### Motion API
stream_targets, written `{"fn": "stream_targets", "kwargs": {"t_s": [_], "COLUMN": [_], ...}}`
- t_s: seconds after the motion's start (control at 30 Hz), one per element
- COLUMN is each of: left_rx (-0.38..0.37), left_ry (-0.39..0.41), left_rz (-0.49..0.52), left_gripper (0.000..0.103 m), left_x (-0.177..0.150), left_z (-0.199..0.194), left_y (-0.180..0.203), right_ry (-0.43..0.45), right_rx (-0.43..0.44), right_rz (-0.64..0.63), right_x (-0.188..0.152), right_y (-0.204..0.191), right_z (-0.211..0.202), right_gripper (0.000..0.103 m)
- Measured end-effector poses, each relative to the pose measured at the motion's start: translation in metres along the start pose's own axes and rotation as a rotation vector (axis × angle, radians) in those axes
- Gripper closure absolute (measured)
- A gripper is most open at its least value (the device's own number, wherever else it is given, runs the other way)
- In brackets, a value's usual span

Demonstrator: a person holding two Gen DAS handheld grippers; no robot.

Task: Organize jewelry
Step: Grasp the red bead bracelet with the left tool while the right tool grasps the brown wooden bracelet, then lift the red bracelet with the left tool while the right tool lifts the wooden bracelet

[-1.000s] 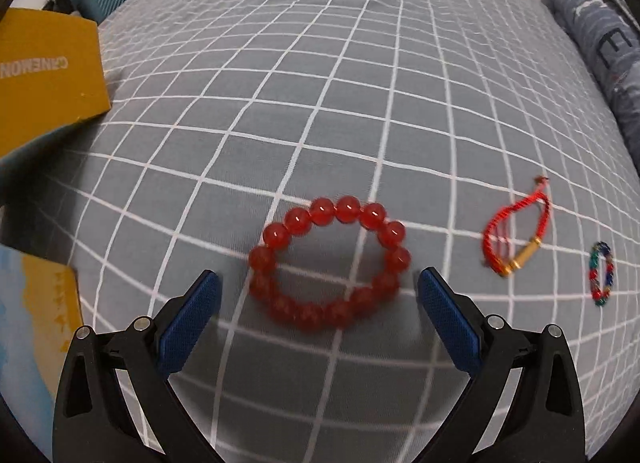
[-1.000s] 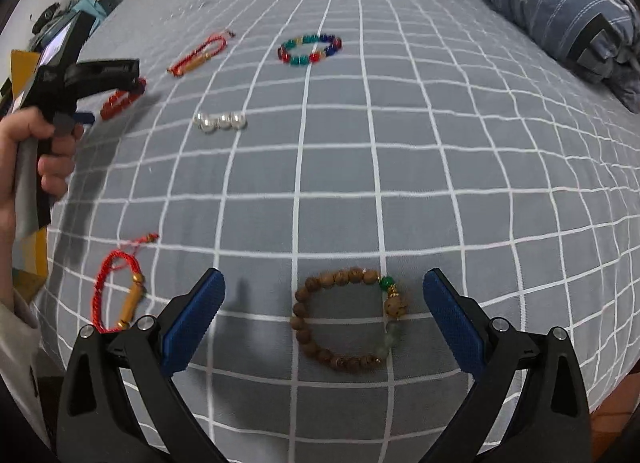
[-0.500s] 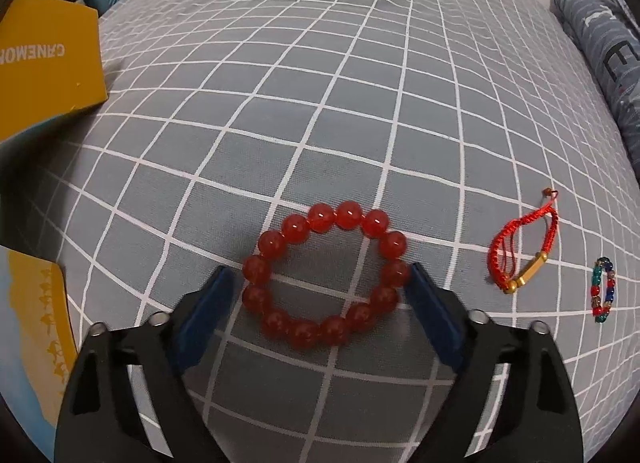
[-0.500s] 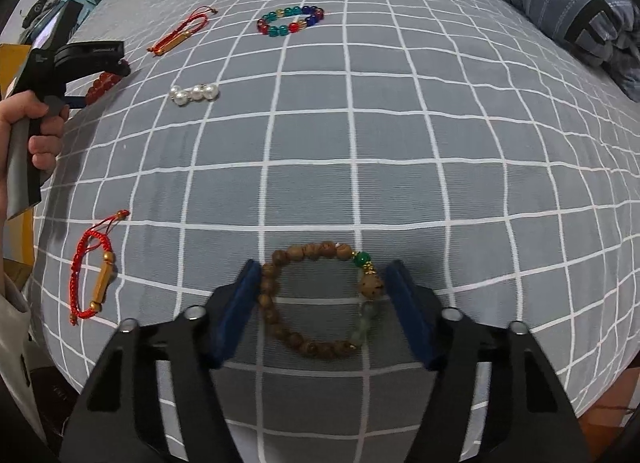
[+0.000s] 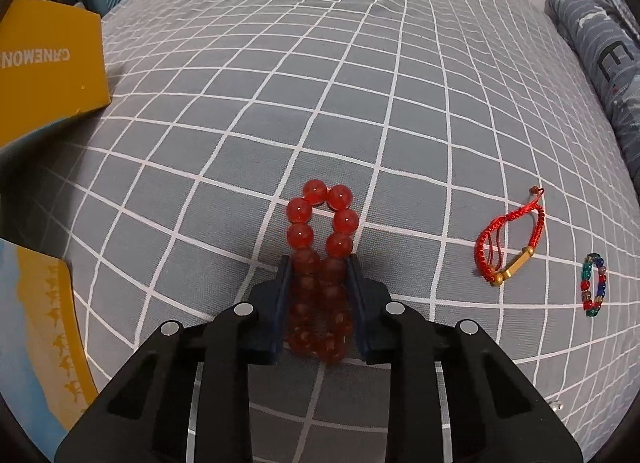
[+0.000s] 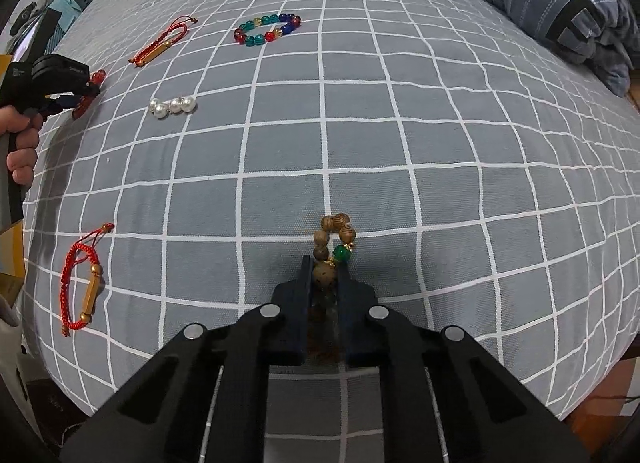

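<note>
A red bead bracelet (image 5: pixel 300 210) lies on the grey checked bedspread (image 5: pixel 280 103), squeezed into a narrow oval. My left gripper (image 5: pixel 319 263) is closing with its blue pads pressing both sides of the bracelet. In the right wrist view, a wooden bead bracelet (image 6: pixel 321 238) with a green bead is pinched flat by my right gripper (image 6: pixel 324 267), which is shut on it; its near half is hidden between the jaws. The left gripper (image 6: pixel 86 97) also shows at the far left of that view, held by a hand (image 6: pixel 24 131).
A red cord bracelet with a gold tube (image 5: pixel 510 247) and a multicoloured bead bracelet (image 5: pixel 594 285) lie to the right. Pearls (image 6: pixel 172 106) and a second red cord bracelet (image 6: pixel 82 283) lie left. Yellow boxes (image 5: pixel 48 67) stand left; a folded quilt (image 6: pixel 560 3) lies at the back right.
Both grippers went from wide open to closed around their bracelets. The red and wooden rings, round before, are now pressed into narrow ovals. Neither hand has shifted much.
</note>
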State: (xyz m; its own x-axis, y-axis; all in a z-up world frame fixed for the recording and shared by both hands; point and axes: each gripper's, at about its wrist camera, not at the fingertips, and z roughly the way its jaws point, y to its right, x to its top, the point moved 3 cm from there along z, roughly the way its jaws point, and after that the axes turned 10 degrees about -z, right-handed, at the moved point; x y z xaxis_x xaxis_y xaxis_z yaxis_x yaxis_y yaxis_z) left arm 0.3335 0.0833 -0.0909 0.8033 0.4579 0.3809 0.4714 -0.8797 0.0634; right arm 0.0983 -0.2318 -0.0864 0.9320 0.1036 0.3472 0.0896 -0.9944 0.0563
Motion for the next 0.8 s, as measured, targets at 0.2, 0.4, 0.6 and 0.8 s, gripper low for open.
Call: {"fn": "stream_targets", "kwargs": {"t_s": [0.2,0.4,0.6,0.8], "left_rx": [-0.014,-0.018,-0.033,-0.051], "left_ry": [-0.003,0.001,0.011,0.037], "left_rz": [-0.012,-0.006,0.012,0.030], "left_gripper": [0.078,0.078,0.087,0.090], "left_x": [0.000,0.002,0.001,-0.002], "left_z": [-0.004,-0.006,-0.014,-0.032], "left_y": [-0.002,-0.002,-0.003,-0.003], "right_ry": [0.011,0.029,0.051,0.070], "right_rx": [0.004,0.005,0.000,-0.004], "right_rz": [0.005,0.014,0.020,0.016], "right_x": [0.001,0.003,0.004,0.007], "right_y": [0.000,0.001,0.000,-0.002], "right_z": [-0.002,-0.006,-0.011,-0.014], "right_gripper": [0.093,0.093,0.093,0.093]}}
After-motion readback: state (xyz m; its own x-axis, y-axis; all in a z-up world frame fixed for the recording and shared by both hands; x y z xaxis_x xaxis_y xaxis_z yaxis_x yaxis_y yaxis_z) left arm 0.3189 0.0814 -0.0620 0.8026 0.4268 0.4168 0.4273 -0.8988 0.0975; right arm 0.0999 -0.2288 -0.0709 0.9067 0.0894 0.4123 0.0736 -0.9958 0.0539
